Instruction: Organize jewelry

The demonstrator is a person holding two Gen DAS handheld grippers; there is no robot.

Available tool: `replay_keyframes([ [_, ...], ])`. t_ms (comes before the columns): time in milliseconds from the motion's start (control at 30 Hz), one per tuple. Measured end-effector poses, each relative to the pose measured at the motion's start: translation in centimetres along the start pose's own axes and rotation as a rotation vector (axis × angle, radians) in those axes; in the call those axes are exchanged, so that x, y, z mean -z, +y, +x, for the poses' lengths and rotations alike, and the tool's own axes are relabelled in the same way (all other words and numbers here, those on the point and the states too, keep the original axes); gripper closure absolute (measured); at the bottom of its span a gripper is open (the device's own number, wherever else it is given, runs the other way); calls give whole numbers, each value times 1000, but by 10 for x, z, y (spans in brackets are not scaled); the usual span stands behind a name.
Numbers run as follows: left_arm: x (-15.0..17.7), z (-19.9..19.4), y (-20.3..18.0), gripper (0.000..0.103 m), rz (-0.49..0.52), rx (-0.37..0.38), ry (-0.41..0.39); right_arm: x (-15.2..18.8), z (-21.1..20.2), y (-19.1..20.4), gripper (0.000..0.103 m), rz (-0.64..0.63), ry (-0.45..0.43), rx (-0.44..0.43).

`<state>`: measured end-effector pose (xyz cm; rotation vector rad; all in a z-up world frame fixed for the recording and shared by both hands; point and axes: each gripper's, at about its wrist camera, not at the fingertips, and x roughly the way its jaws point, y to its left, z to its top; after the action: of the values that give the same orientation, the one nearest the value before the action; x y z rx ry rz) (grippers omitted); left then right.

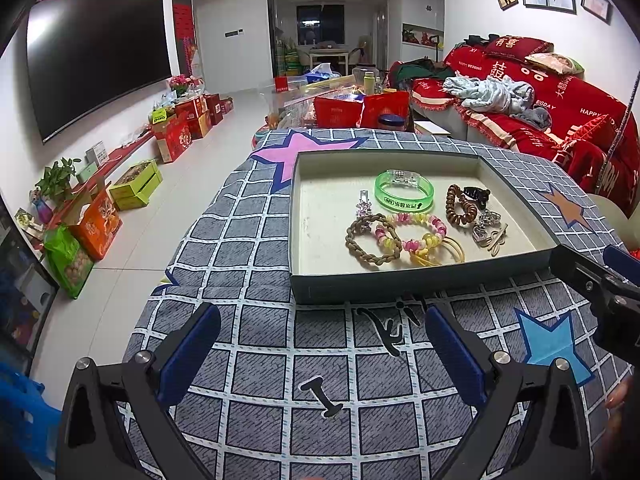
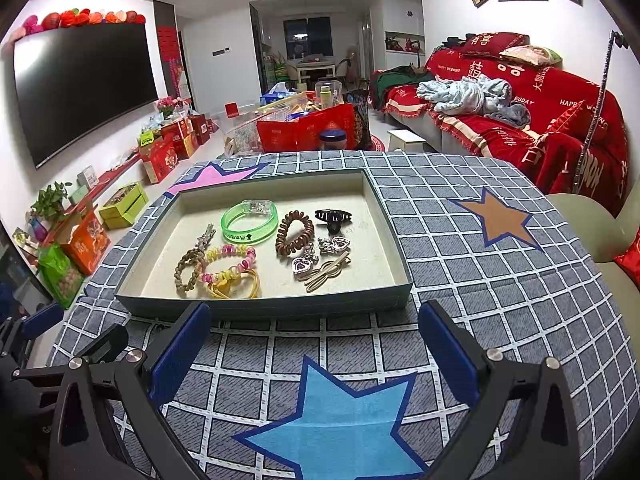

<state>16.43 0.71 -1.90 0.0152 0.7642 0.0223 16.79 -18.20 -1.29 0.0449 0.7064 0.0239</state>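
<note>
A shallow grey tray (image 1: 400, 286) (image 2: 264, 306) lies on the checked cloth and holds the jewelry. Inside are a green bangle (image 1: 404, 192) (image 2: 250, 222), a brown braided bracelet (image 1: 372, 240) (image 2: 186, 268), a pink and yellow bead bracelet (image 1: 412, 234) (image 2: 230, 264), a brown coil hair tie (image 1: 458, 206) (image 2: 294, 234), a black claw clip (image 1: 476, 194) (image 2: 333, 217), yellow elastics (image 2: 236, 286) and silver clips (image 2: 316, 260). My left gripper (image 1: 322, 320) stands open just short of the tray's near wall. My right gripper (image 2: 314, 320) is open too, before the tray's near right corner. Neither holds anything.
The grey checked cloth (image 2: 500, 280) with coloured stars covers the table. A red sofa (image 2: 540, 120) stands to the right, red bags (image 2: 304, 128) beyond the far edge, and a large TV (image 1: 96, 56) hangs on the left wall. Boxes line the floor at left.
</note>
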Motion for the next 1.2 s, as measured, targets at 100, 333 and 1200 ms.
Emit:
replay_keyframes([
  [100, 0, 0, 0, 0, -1, 1, 1, 0, 0, 0, 0, 0, 0, -1],
  [333, -1, 0, 0, 0, -2, 1, 2, 1, 0, 1, 0, -1, -1, -1],
  [1200, 4, 0, 0, 0, -2, -2, 6, 1, 0, 0, 0, 0, 0, -1],
])
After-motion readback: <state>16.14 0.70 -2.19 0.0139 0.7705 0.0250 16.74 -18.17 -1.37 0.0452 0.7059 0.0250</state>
